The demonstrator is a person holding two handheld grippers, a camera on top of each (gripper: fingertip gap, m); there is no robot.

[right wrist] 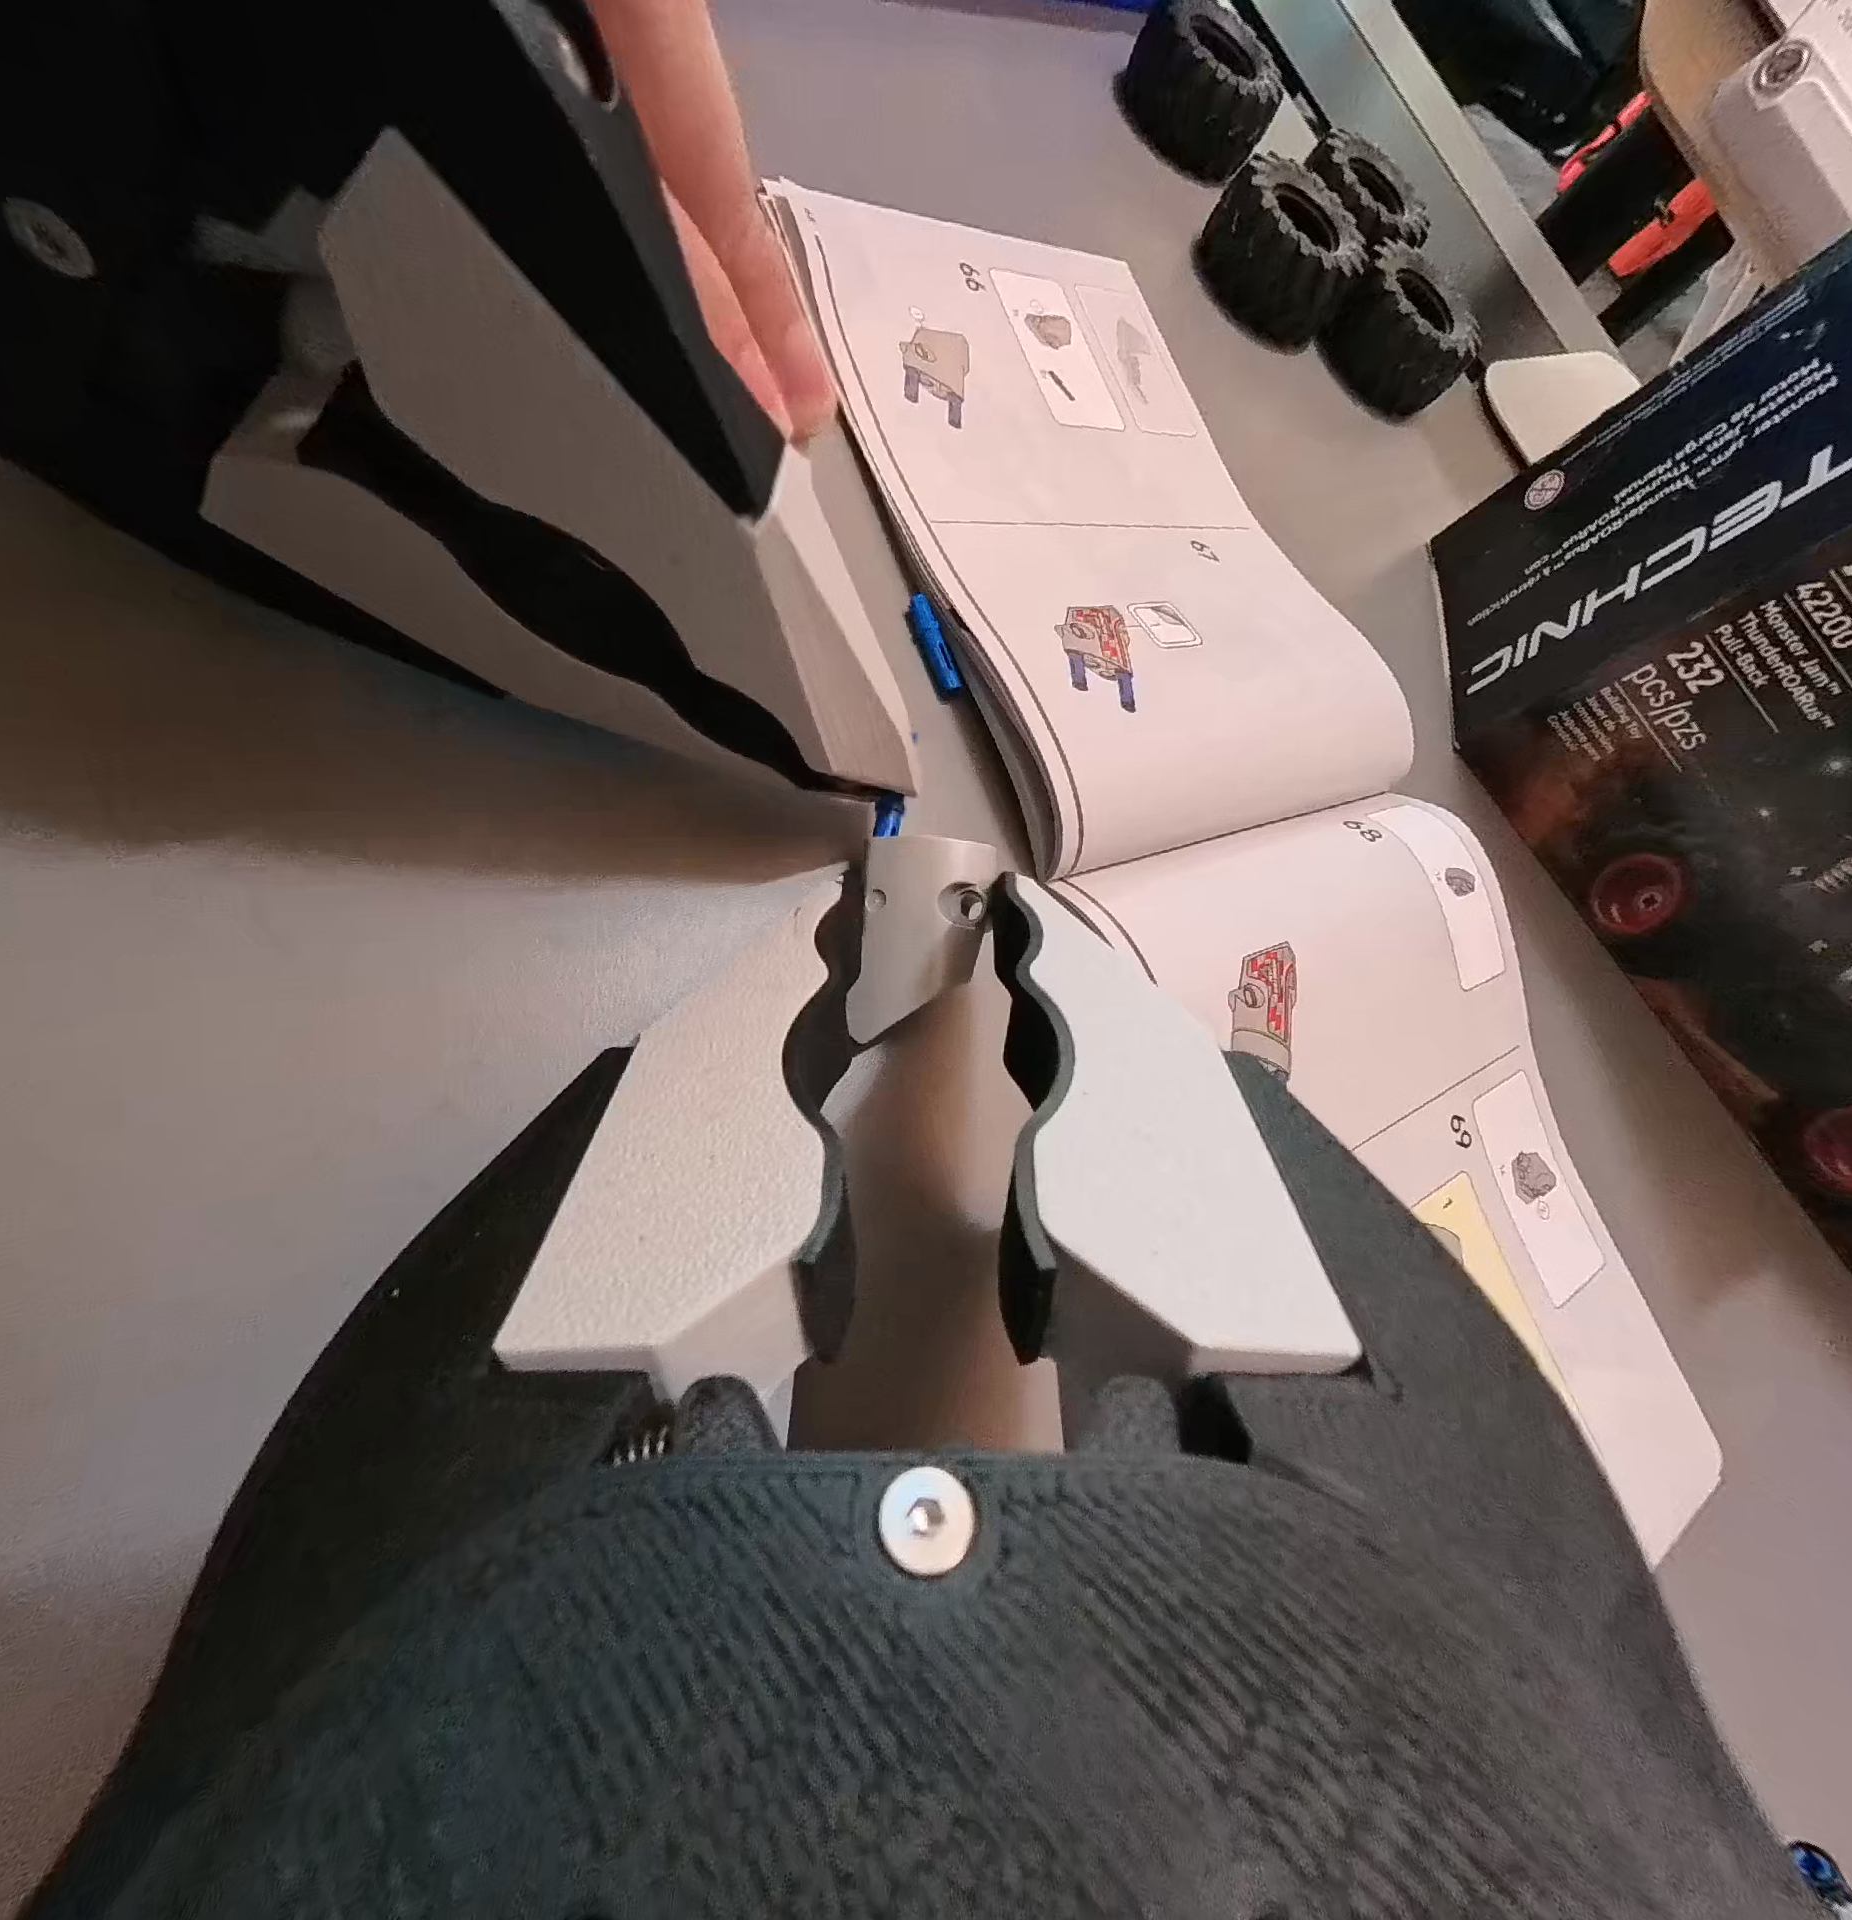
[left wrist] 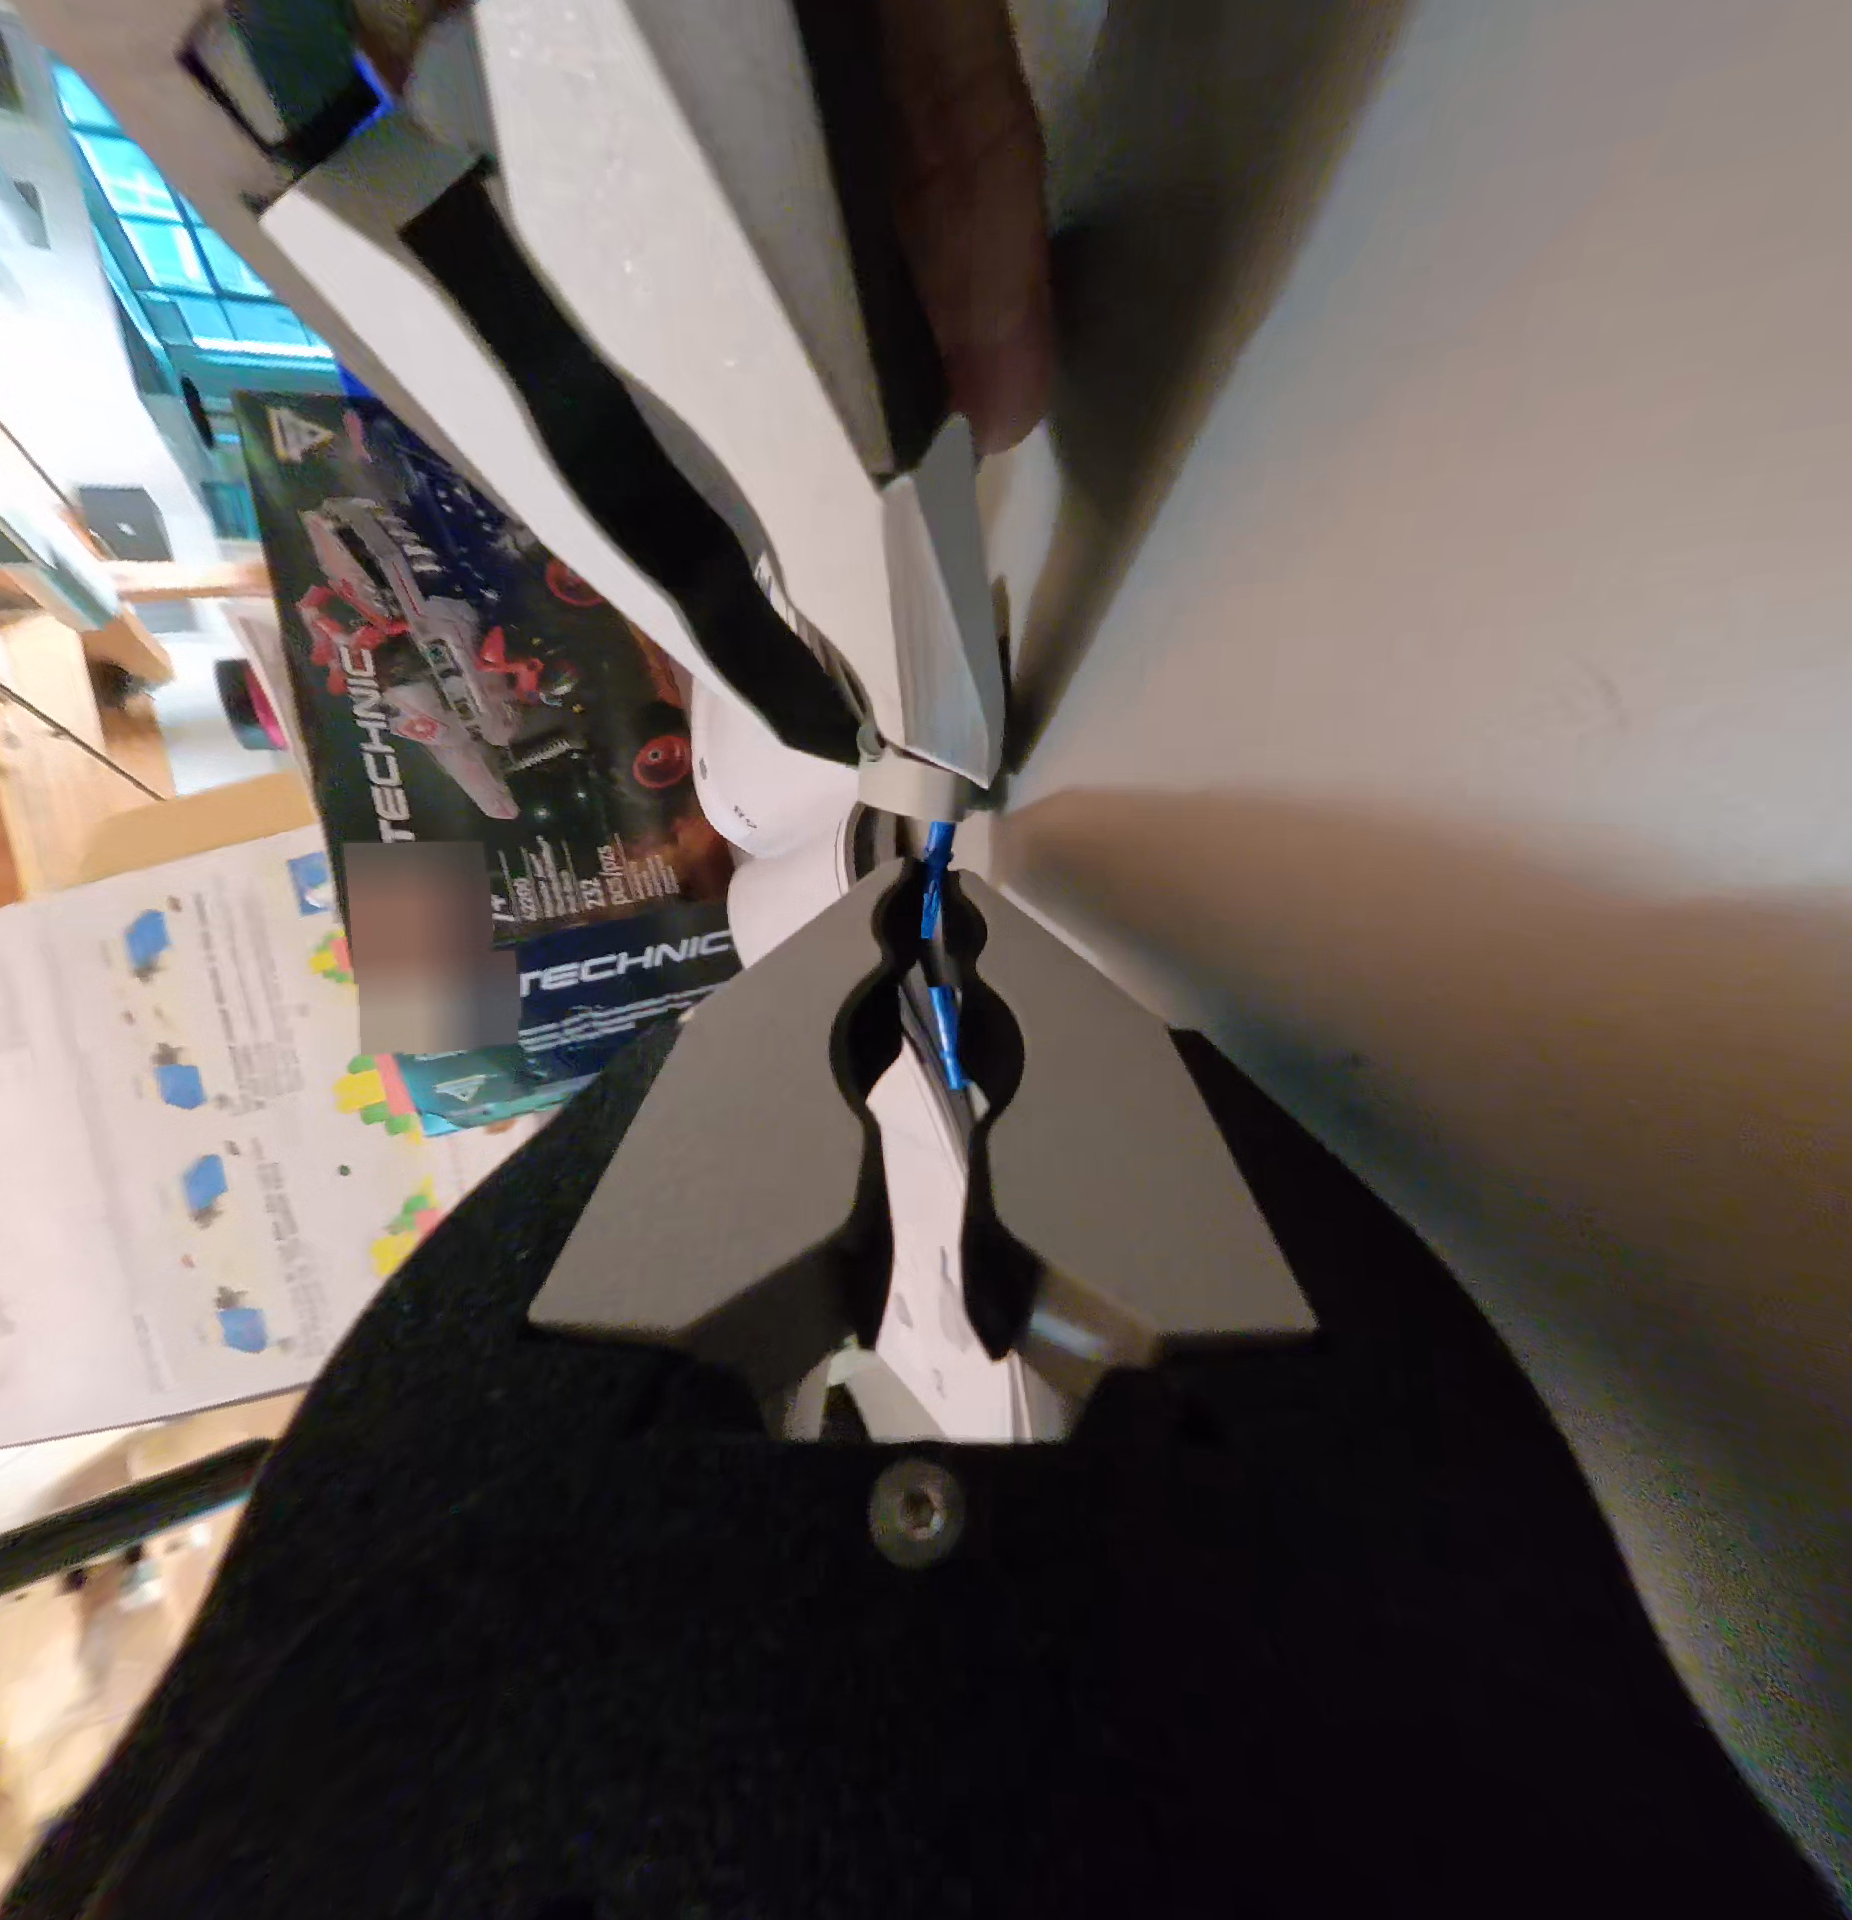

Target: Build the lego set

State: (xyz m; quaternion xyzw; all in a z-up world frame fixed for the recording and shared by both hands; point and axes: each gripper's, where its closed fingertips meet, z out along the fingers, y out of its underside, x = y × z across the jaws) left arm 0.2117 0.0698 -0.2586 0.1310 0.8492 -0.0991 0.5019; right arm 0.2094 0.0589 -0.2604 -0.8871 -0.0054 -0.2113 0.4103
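Two tools meet tip to tip | right tool (right wrist: 927, 935) pinches grey Technic piece (right wrist: 917, 940), holes outward | left tool (left wrist: 927, 914) pinches blue pin (left wrist: 932, 883), aimed to seat there | manual (right wrist: 1161, 582) open on bench (right wrist: 278, 987) for reference.

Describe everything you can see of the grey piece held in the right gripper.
The grey piece is a small flat plate of smooth, plastic-looking material with small round holes near its top edge. The right gripper pinches it between its fingertips, so it stands upright above the table. A blue pin meets its top, held by the left gripper. The open booklet lies just behind.
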